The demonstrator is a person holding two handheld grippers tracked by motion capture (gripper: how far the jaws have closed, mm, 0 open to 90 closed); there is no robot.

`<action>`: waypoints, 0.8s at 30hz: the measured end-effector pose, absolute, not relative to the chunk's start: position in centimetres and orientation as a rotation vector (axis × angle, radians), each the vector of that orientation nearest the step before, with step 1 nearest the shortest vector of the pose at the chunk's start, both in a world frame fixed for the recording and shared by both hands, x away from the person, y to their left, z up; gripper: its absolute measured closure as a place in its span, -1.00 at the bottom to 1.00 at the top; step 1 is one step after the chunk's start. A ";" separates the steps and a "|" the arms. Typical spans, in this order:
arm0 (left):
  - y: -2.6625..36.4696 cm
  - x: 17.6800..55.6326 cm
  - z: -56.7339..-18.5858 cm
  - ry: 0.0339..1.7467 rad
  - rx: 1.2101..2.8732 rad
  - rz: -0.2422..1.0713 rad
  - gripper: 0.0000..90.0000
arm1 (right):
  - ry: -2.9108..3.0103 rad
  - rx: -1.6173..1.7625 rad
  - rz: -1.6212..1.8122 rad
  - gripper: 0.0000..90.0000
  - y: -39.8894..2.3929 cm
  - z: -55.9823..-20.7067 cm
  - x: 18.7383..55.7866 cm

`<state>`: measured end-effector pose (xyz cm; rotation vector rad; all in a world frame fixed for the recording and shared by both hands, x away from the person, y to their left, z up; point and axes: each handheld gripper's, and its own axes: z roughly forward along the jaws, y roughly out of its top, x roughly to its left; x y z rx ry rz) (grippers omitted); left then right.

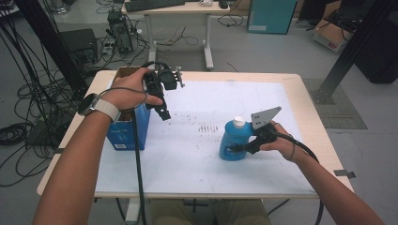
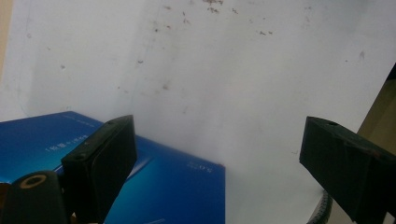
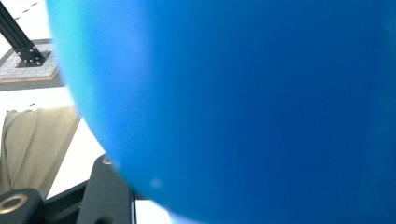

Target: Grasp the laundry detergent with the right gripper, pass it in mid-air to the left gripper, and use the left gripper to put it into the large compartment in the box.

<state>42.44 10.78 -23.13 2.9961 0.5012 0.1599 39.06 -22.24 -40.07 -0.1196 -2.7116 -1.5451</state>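
Bottle (image 1: 233, 140), blue with a white cap, stands upright on the white mat (image 1: 197, 159), right of centre, clamped at mid-body by the right gripper (image 1: 234, 149). Its jaws press on the bottle's lower body from the person's right; in the right gripper view the blue wall (image 3: 243, 107) sits hard against the lens, one black jaw showing at the lower left. Grey three-cornered plate sits on top of that gripper, just right of the cap. Right hand (image 1: 281, 143) wraps the handle behind it, cable trailing off toward the near right edge. Left gripper (image 1: 162, 110) hangs above the mat's far left part, jaws pointed down and toward the middle, well apart from the bottle. Its jaws stand wide apart with nothing between them: the left gripper view shows only bare, speckled mat in the gap. Left hand (image 1: 126, 91) grips the body from above, a watch on the wrist, cable dropping toward the near edge. Blue box (image 1: 127, 129) stands on the mat's left side, just under and beside the left hand; its top face shows behind one jaw in the left gripper view (image 2: 177, 186). Mat lies on a wooden table (image 1: 309, 112). Dark specks mark the mat near its middle.
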 end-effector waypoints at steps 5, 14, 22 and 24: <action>10.8 42.4 -23.1 0.506 2.992 0.167 -0.74 | -2.708 -0.116 -1.545 -0.03 -22.2 -40.1 39.1; 10.7 42.4 -23.1 0.501 2.997 0.163 -0.74 | -2.708 -0.117 -1.544 -0.03 -22.2 -40.1 39.1; 10.7 42.4 -23.2 0.510 2.994 0.155 -0.74 | -2.704 -0.116 -1.545 -0.04 -22.2 -40.1 39.2; 10.7 42.4 -23.2 0.509 2.992 0.157 -0.74 | -2.706 -0.115 -1.547 -0.04 -22.2 -40.1 39.2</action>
